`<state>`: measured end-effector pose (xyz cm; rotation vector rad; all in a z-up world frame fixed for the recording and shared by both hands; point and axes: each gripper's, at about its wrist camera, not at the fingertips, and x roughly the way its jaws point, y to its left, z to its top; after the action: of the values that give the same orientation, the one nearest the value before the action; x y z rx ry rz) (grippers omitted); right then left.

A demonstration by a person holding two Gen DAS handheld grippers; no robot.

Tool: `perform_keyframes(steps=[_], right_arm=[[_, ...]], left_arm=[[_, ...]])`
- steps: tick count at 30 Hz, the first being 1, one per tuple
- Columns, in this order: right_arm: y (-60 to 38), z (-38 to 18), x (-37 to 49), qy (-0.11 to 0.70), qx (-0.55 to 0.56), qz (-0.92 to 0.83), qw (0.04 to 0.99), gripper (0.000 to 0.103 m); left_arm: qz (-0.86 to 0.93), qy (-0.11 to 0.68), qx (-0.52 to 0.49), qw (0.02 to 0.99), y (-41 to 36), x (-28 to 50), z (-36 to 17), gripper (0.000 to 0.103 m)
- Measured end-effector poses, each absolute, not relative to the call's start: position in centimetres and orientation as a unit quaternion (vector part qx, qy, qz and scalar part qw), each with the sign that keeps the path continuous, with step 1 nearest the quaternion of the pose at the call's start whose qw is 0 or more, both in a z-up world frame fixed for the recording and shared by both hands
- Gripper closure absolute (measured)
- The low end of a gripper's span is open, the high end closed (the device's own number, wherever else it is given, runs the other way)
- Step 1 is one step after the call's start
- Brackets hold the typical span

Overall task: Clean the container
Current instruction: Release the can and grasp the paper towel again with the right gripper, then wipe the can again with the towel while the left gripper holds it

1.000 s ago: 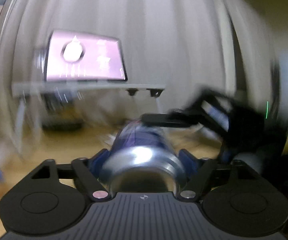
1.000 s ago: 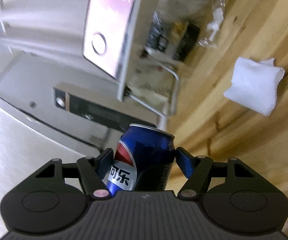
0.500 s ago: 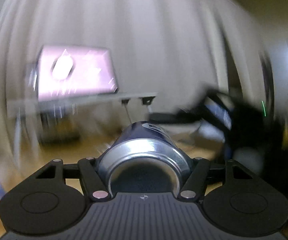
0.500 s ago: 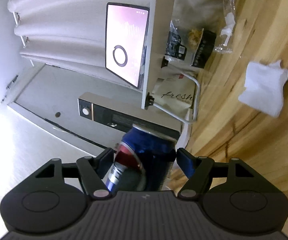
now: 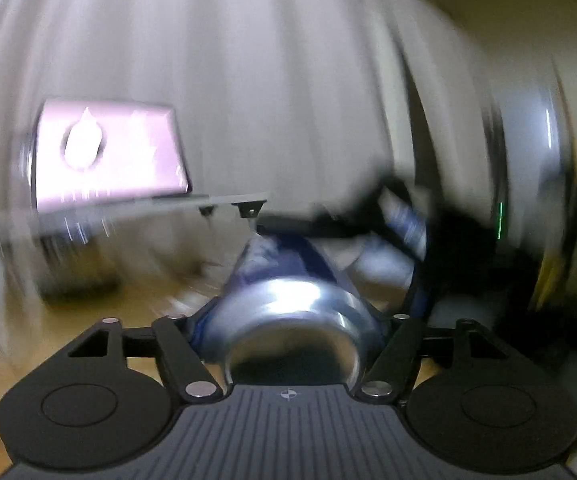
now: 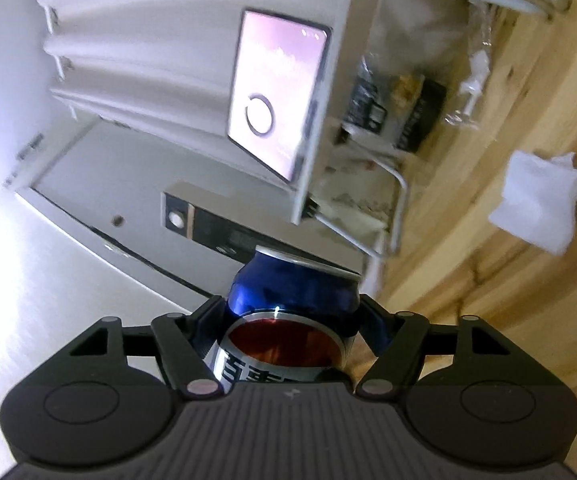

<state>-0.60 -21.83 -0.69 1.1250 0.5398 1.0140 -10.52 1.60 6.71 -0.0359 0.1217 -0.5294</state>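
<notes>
A blue Pepsi can (image 6: 292,312) sits between the fingers of my right gripper (image 6: 294,320), which is shut on its side and holds it tilted above the wooden table (image 6: 488,280). In the blurred left wrist view the same can (image 5: 288,300) shows bottom-first between the fingers of my left gripper (image 5: 288,320), which is shut on its silver base end. The right gripper (image 5: 388,220) shows dark and blurred at the can's far end. A white folded cloth (image 6: 536,204) lies on the table, apart from both grippers.
A lit pink phone screen (image 6: 276,92) leans on a grey stand (image 6: 328,100) over the table. Snack packets (image 6: 400,116) and a clear plastic wrapper (image 6: 472,80) lie under the stand. A silver appliance (image 6: 88,280) stands beside the table.
The can has turned in my grippers: its logo face has rotated toward the right camera. Both grippers shifted with it, and the left view stays motion-blurred.
</notes>
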Motion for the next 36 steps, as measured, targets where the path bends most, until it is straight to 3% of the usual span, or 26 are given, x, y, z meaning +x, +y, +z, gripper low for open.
perform_keyframes(steps=[2, 8, 9, 13, 16, 18, 22, 24, 29, 32, 33, 36], right_arm=[[-22.0, -1.4, -0.4, 0.233, 0.515, 0.455, 0.688, 0.031], [-21.9, -2.5, -0.4, 0.221, 0.535, 0.467, 0.669, 0.031], [-21.9, -2.6, -0.4, 0.220, 0.536, 0.466, 0.669, 0.031], [-22.2, -3.2, 0.0, 0.234, 0.546, 0.467, 0.654, 0.030], [-22.7, -2.0, 0.3, 0.244, 0.503, 0.447, 0.699, 0.028], [-23.5, -0.3, 0.8, 0.246, 0.437, 0.412, 0.760, 0.029], [-22.0, 3.1, 2.3, 0.274, 0.172, 0.292, 0.900, 0.051], [-19.7, 3.2, 3.3, 0.290, 0.051, 0.272, 0.916, 0.051], [-15.8, 2.2, 5.1, 0.304, -0.078, 0.255, 0.914, 0.051], [-14.9, 1.2, 6.2, 0.322, -0.097, 0.248, 0.909, 0.052], [-14.9, 0.7, 6.4, 0.325, -0.096, 0.250, 0.907, 0.054], [-14.7, 0.6, 6.2, 0.323, -0.101, 0.267, 0.902, 0.092]], left_arm=[[-0.281, 0.074, -0.124, 0.949, 3.4, -9.7, 6.8, 0.026], [-0.291, 0.081, -0.157, 0.940, 4.0, -9.5, 6.1, 0.026], [-0.295, 0.080, -0.165, 0.938, 4.1, -9.6, 5.9, 0.030], [-0.272, 0.077, -0.137, 0.950, 3.9, -9.8, 5.8, 0.035], [-0.224, 0.085, -0.070, 0.968, 3.2, -9.7, 5.8, 0.035], [-0.188, 0.089, -0.008, 0.978, 2.7, -9.6, 5.2, 0.035], [-0.152, 0.117, 0.028, 0.981, 2.6, -8.6, 3.8, 0.035], [-0.146, 0.117, 0.041, 0.981, 2.3, -8.6, 3.4, 0.035], [-0.146, 0.116, 0.063, 0.980, 1.6, -8.3, 3.1, 0.035], [-0.146, 0.124, 0.045, 0.980, 2.2, -7.8, 3.0, 0.034], [-0.145, 0.125, 0.043, 0.981, 2.2, -7.8, 3.0, 0.035], [-0.148, 0.121, 0.049, 0.980, 2.0, -8.0, 2.9, 0.035]])
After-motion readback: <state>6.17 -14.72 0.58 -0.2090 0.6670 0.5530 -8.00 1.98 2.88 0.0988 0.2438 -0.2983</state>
